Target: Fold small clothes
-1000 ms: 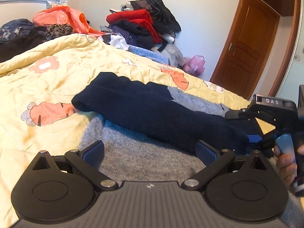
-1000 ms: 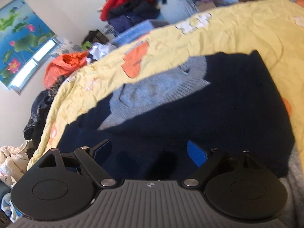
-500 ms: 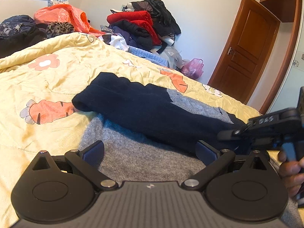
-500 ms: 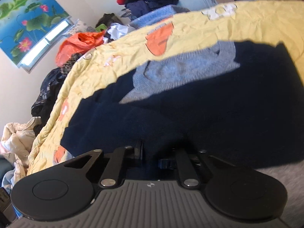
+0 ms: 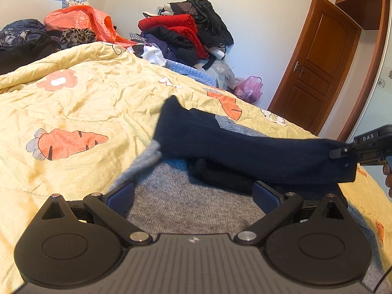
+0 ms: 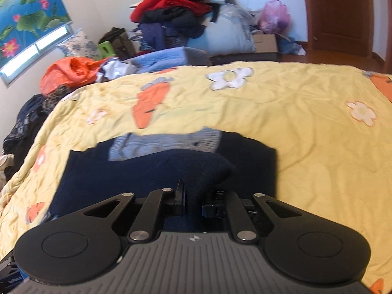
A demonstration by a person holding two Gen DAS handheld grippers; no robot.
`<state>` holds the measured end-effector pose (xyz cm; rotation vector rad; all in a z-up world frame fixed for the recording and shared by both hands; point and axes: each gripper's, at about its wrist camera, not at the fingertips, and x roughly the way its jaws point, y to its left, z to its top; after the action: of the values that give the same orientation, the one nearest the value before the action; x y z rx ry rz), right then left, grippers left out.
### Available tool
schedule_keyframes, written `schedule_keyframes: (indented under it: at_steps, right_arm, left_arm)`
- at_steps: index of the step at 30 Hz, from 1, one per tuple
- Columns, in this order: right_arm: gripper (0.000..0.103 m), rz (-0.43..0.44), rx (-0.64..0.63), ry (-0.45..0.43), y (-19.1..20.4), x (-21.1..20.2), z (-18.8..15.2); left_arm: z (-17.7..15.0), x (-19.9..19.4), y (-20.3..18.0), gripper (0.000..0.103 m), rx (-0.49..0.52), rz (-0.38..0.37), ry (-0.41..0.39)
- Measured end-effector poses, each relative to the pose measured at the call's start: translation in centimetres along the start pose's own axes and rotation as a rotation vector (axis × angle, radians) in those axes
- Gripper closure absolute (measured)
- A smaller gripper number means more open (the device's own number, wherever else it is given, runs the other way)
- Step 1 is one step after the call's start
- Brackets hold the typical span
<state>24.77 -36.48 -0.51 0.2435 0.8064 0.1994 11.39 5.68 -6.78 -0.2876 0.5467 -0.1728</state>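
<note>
Bed: yellow quilt printed with orange carrots and white flowers covers the bed and carries the garment.
Left tool: nearest the left wrist camera, low over the grey fabric; its blue pads stand wide apart with nothing pinched between them.
Right tool: its fingers are drawn close together and clamped on a bunched fold of dark fabric, seen up close in the right wrist view; in the left wrist view it shows at the right edge, gripping the raised end of the cloth.
Sweater: navy and grey knit lying on the quilt between the two tools; its grey part lies just ahead of the left tool, and a navy band is lifted off the bed from the right tool's grip toward the middle of the quilt.
Hand: fingers visible at the right edge beside the right tool.
Clothes pile: red, black and purple garments heaped against the far wall.
Door: brown wooden door at the far right, closed.
</note>
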Motion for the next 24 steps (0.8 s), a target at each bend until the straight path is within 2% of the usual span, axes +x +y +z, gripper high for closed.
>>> schedule_keyframes:
  at_steps: [4,9,12,13,15,18,20,24]
  right_arm:
    - [0.085,-0.04,0.007,0.022,-1.5,0.5,-0.4]
    - [0.085,-0.05,0.019,0.033,-2.0,1.6,-1.3]
    - [0.064,-0.07,0.041,0.008,-2.2,2.3,-1.9]
    - [0.052,-0.062,0.056,0.0,-2.3,2.3,-2.1]
    - [0.048,-0.062,0.09,-0.066,-2.7,1.2,-2.2]
    - [0.047,-0.116,0.122,-0.252,-2.4,-2.2,-2.7]
    - [0.047,-0.053,0.074,-0.284,-1.1,-3.3,-3.6]
    - [0.049,-0.034,-0.107,-0.203,2.5,-1.1,-4.9]
  left_arm:
    - [0.0,0.1,0.0,0.0,0.002,-0.004,0.0]
    - [-0.1,0.1,0.0,0.0,0.002,-0.002,0.002]
    - [-0.1,0.1,0.0,0.0,0.001,0.001,0.002]
    - [-0.1,0.2,0.0,0.0,0.0,0.001,0.002]
    - [-0.1,0.1,0.0,0.0,0.001,0.001,0.001]
    - [-0.1,0.1,0.0,0.0,0.001,0.001,0.002]
    - [-0.1,0.1,0.0,0.0,0.001,0.002,0.003]
    - [-0.2,0.1,-0.1,0.0,0.006,0.011,0.004]
